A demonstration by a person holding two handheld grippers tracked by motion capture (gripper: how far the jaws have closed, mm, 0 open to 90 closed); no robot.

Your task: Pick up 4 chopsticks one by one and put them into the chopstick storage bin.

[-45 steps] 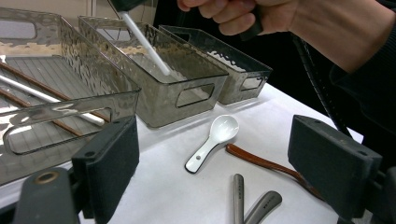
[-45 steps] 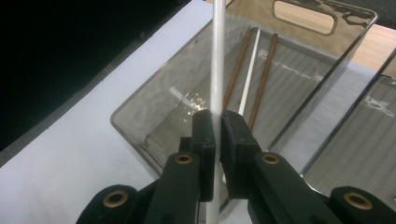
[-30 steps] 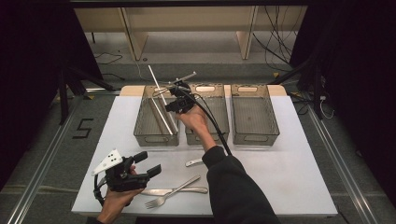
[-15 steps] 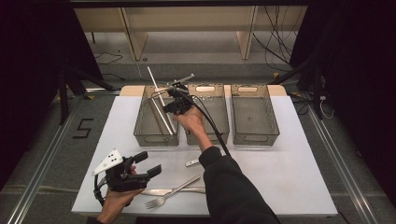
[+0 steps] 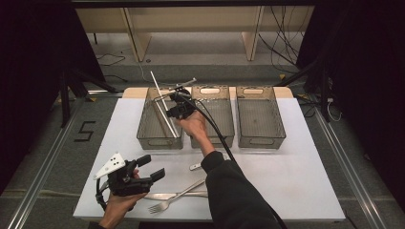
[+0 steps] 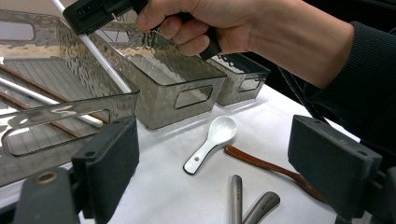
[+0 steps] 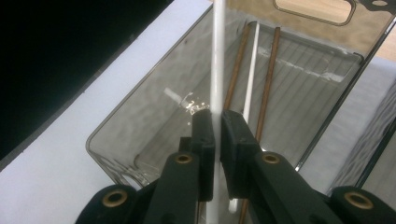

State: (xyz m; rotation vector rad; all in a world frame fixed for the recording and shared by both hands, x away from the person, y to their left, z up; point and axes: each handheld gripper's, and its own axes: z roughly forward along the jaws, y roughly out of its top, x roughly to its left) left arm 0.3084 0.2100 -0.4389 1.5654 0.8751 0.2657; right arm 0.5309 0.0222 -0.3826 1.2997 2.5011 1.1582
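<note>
Comparing with 1 second ago, little is changed: a white chopstick (image 7: 217, 56) is kept clamped in the right gripper (image 5: 177, 106), slanted over the left bin (image 5: 143, 126), apparently awaiting release. The left gripper (image 5: 136, 175) is held open near the cutlery.

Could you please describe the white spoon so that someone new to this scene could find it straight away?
Start at the three grey bins across the far half of the white table. In front of the middle bin, beside the person's sleeve, lies the white spoon, bowl up. It is short, glossy and white, unlike the brown spoon and metal handles next to it.
</note>
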